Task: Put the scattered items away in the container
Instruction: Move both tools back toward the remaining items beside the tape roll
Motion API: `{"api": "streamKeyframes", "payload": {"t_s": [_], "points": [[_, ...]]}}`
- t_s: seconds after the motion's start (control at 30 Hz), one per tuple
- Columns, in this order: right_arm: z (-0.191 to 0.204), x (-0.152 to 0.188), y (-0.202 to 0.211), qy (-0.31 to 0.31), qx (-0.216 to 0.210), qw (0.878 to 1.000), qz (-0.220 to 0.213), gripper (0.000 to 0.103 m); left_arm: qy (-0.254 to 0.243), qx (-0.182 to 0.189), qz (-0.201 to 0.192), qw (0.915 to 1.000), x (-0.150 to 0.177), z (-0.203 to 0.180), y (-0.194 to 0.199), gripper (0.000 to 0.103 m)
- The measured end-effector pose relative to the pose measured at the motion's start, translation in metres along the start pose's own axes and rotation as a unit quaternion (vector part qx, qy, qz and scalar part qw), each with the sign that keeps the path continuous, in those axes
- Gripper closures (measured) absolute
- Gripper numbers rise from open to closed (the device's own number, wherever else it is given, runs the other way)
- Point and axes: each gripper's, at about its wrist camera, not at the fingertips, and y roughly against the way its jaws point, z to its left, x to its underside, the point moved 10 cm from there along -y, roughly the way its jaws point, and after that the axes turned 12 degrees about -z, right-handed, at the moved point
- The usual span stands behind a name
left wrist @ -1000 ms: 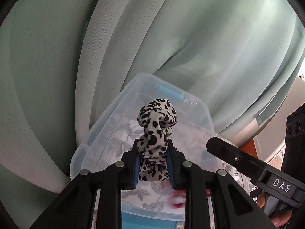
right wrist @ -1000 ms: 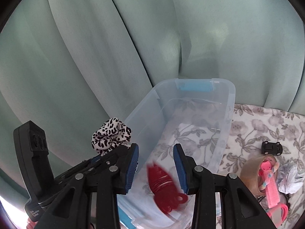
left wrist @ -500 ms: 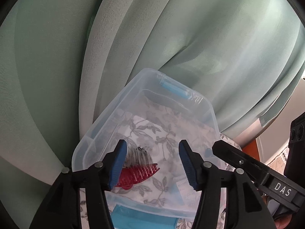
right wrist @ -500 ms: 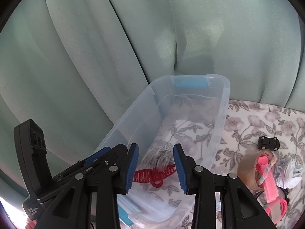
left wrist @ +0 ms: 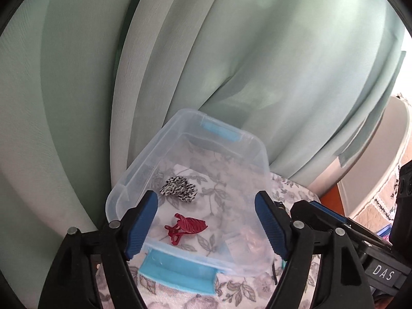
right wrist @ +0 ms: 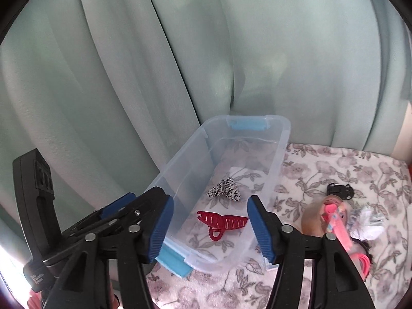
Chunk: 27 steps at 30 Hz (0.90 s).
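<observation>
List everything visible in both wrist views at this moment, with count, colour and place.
box: one, clear with blue latches, on the bedspread by the curtain
scrunchie: one, black-and-white spotted, inside the box
hair claw: one, red, inside the box, nearer the camera
tape roll: one, brownish clear, right of the box
comb: one, pink, on the tape roll
black clip: one, beyond the tape roll
white scrunchie: one, right of the comb
bedspread: floral, white-grey
curtain: pale green, behind
left hand-held gripper: opening, empty
right hand-held gripper: opening, empty

Clear glossy plastic bin (right wrist: 280, 139), matt floral cloth (right wrist: 334, 170), seemingly glossy red clip (right wrist: 224, 222).
</observation>
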Motion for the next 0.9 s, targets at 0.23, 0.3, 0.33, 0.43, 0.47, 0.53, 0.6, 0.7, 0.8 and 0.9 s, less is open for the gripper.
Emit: {"api": "streamKeyframes", "payload": {"t_s": [0.23,0.3,0.33,0.43,0.47,0.53,0.6,0.7,0.8,0.9], "points": [[-0.003,-0.006,0.045,0.002,0.003,0.999,-0.033,0.027,-0.033,0.004,-0.018,0.9993,-0.005,-0.028,0.033,0.023],[-0.005,-0.008,0.059,0.002,0.005,0.999,-0.043,0.025,-0.043,0.006,-0.023,0.9988,-0.006,-0.038,0.041,0.023],[-0.007,-0.008,0.066,0.001,0.006,0.999,-0.048,0.024,-0.049,0.007,-0.026,0.9984,-0.007,-0.043,0.046,0.022],[-0.016,-0.010,0.085,-0.004,0.013,0.998,-0.064,0.019,-0.066,0.010,-0.034,0.9972,-0.007,-0.059,0.057,0.021],[-0.020,-0.010,0.091,-0.007,0.016,0.998,-0.068,0.017,-0.072,0.011,-0.036,0.9967,-0.006,-0.065,0.061,0.020],[-0.027,-0.010,0.104,-0.010,0.022,0.997,-0.077,0.014,-0.081,0.016,-0.039,0.9958,-0.005,-0.076,0.068,0.019],[-0.035,-0.010,0.117,-0.013,0.031,0.996,-0.085,0.011,-0.089,0.022,-0.039,0.9950,-0.002,-0.088,0.073,0.019],[-0.049,-0.010,0.136,-0.017,0.047,0.994,-0.094,0.004,-0.104,0.032,-0.037,0.9934,0.003,-0.106,0.079,0.018],[-0.063,-0.010,0.154,-0.023,0.061,0.992,-0.107,0.000,-0.119,0.039,-0.032,0.9915,0.009,-0.123,0.082,0.018],[-0.075,-0.009,0.168,-0.027,0.068,0.990,-0.117,0.000,-0.130,0.047,-0.029,0.9900,0.016,-0.139,0.085,0.018]]}}
